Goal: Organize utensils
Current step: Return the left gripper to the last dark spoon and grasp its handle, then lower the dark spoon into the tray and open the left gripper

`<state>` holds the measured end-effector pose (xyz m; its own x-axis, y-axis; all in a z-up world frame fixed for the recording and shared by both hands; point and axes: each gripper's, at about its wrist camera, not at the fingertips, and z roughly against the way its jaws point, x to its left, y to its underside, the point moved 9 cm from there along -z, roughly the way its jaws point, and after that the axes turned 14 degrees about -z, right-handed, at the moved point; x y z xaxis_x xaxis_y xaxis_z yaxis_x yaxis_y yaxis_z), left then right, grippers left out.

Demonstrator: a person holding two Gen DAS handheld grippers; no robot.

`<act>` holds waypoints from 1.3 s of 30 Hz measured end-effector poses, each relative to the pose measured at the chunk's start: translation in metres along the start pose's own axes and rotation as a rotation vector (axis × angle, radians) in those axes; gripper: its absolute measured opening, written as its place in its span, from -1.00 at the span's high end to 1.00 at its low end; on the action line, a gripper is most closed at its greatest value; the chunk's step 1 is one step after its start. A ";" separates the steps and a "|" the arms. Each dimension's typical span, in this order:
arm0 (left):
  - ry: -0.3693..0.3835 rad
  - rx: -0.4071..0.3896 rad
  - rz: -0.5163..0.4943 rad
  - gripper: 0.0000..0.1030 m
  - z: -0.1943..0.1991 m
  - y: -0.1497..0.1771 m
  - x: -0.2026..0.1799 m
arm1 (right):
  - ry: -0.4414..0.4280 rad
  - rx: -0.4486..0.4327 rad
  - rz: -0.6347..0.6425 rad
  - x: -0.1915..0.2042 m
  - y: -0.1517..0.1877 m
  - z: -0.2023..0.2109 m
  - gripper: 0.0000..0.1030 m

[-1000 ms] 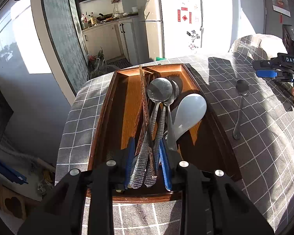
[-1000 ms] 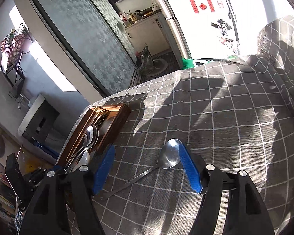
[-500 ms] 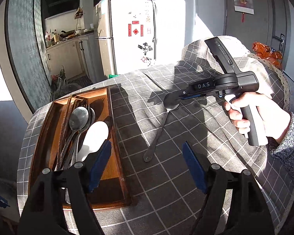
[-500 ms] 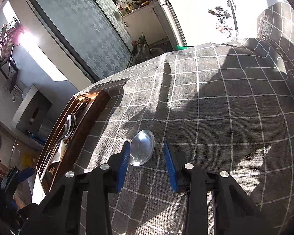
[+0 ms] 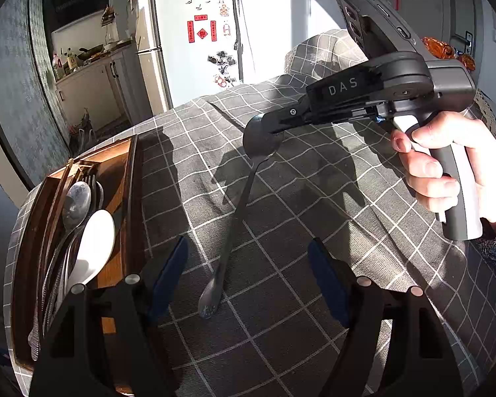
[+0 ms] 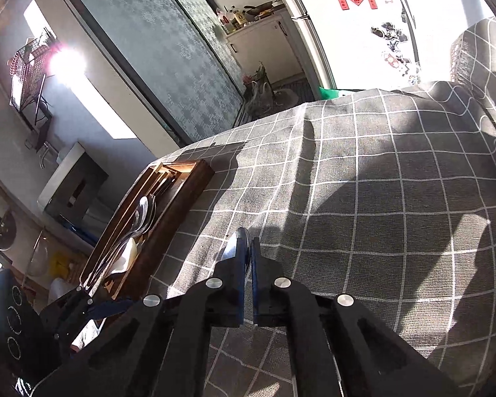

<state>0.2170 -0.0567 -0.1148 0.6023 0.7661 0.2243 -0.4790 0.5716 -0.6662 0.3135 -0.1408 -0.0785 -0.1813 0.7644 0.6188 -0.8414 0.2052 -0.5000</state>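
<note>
Spoon (image 5: 238,205) bowl sits clamped inside right claw (image 5: 264,130), handle trailing tableward.

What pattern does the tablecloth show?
The tablecloth is grey with a white grid of squares, clearest in the right wrist view.

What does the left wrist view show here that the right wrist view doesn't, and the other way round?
Only the left wrist view shows the metal spoon's full handle on the checked tablecloth, the hand holding the right gripper, and the open left gripper empty. Only the right wrist view shows the right gripper's pads shut on the spoon's bowl, plus a wire rack on the wall. Both show the wooden tray of utensils and the fridge.
</note>
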 end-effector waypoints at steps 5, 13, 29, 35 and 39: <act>0.016 -0.017 0.000 -0.47 -0.002 -0.005 -0.003 | -0.054 -0.032 0.036 0.024 0.001 0.035 0.97; 0.018 -0.004 0.001 0.78 -0.003 -0.007 -0.004 | -0.087 -0.050 0.088 0.051 0.009 0.067 0.96; -0.093 -0.037 0.069 0.77 0.047 0.010 0.060 | -0.127 -0.027 0.166 0.124 0.005 0.032 0.97; -0.168 0.021 0.115 0.75 0.058 0.042 0.105 | -0.157 0.034 0.181 0.154 0.010 -0.015 0.97; -0.203 0.049 0.150 0.73 0.056 0.058 0.131 | -0.157 0.078 0.146 0.160 0.010 -0.050 0.96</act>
<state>0.2321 0.0936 -0.0839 0.3839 0.8840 0.2666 -0.5870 0.4565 -0.6686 0.3015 0.0143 -0.0149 -0.3762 0.6765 0.6331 -0.8358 0.0470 -0.5470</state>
